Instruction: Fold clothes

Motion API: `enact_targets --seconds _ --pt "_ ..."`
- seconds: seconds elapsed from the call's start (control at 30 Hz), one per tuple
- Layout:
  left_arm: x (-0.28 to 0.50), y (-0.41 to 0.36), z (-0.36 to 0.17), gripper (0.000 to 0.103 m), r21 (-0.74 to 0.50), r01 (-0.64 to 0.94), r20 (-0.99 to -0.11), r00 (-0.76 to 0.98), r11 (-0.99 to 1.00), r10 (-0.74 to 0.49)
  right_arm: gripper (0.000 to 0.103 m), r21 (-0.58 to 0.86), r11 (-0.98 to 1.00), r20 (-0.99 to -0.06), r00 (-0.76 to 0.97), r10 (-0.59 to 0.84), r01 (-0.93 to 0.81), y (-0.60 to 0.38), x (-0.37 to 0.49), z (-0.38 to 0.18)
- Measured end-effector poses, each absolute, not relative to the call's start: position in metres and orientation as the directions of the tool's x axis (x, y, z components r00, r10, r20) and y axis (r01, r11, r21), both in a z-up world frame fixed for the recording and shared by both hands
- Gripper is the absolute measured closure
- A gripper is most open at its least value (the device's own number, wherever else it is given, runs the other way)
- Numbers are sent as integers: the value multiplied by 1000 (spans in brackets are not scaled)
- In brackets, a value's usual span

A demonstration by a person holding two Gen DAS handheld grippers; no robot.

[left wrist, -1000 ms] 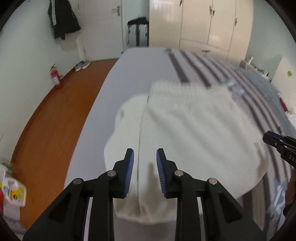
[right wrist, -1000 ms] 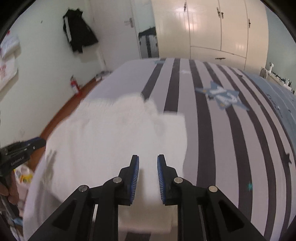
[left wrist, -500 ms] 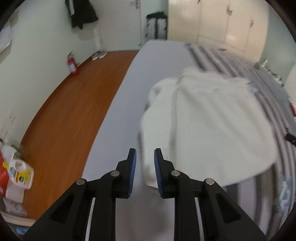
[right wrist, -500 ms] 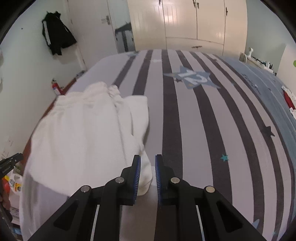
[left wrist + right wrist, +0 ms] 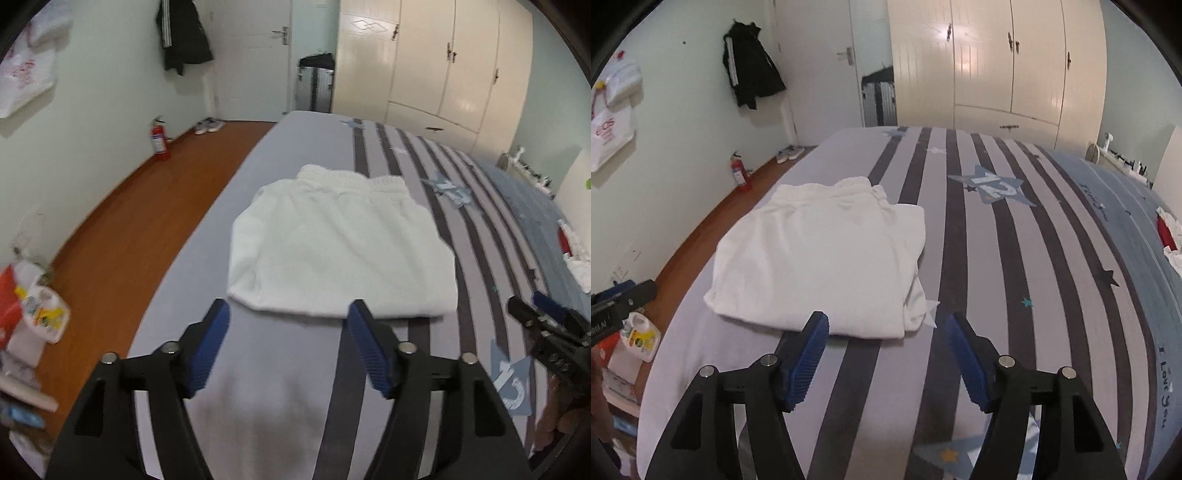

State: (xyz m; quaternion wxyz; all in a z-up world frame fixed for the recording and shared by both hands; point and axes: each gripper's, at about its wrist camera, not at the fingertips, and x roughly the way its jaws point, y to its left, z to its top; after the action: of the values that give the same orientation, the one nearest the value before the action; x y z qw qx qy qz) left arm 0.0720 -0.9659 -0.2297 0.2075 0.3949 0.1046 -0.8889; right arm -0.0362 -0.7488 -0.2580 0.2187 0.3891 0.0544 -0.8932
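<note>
Garment: white folded garment (image 5: 340,251) lies flat on the striped bed (image 5: 1015,280), toward its left side near the wooden floor (image 5: 122,236); elastic waistband at the far end, folded edge nearest the cameras.
Left gripper (image 5: 288,317): above the bed just short of the garment's near edge; jaws spreading apart, nothing between them, pads clear of the cloth.
Right gripper (image 5: 886,325): above the bed at the garment's near right corner; jaws spreading apart, nothing pinched.
Surroundings: fire extinguisher (image 5: 159,138) against the wall, cream wardrobe (image 5: 997,62) beyond the bed.
</note>
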Motion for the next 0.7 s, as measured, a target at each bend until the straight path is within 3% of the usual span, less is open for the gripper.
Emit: enact_targets --seconds 0.07,0.2,0.43,0.53,0.7 --pt "88 -955 -226 28 -6 470 -738 -597 -882 -313 20 63 -886 -708 -606 -364 460 -740 -21 -253" --pt "113 -930 -213 23 -23 467 -709 -631 -884 -315 10 64 -865 -662 -627 -410 498 -724 5 -242" --pt "149 -896 -206 16 22 426 -672 -663 -904 -329 8 73 -861 -616 -656 -436 503 -711 55 -229" --pt "165 -893 -208 11 5 415 -658 -683 -910 -315 0 57 -873 -579 -696 -425 485 -711 76 -228" --pt "181 -894 -217 10 -1 439 -643 -688 -898 -336 0 62 -881 -561 -714 -420 470 -714 97 -239"
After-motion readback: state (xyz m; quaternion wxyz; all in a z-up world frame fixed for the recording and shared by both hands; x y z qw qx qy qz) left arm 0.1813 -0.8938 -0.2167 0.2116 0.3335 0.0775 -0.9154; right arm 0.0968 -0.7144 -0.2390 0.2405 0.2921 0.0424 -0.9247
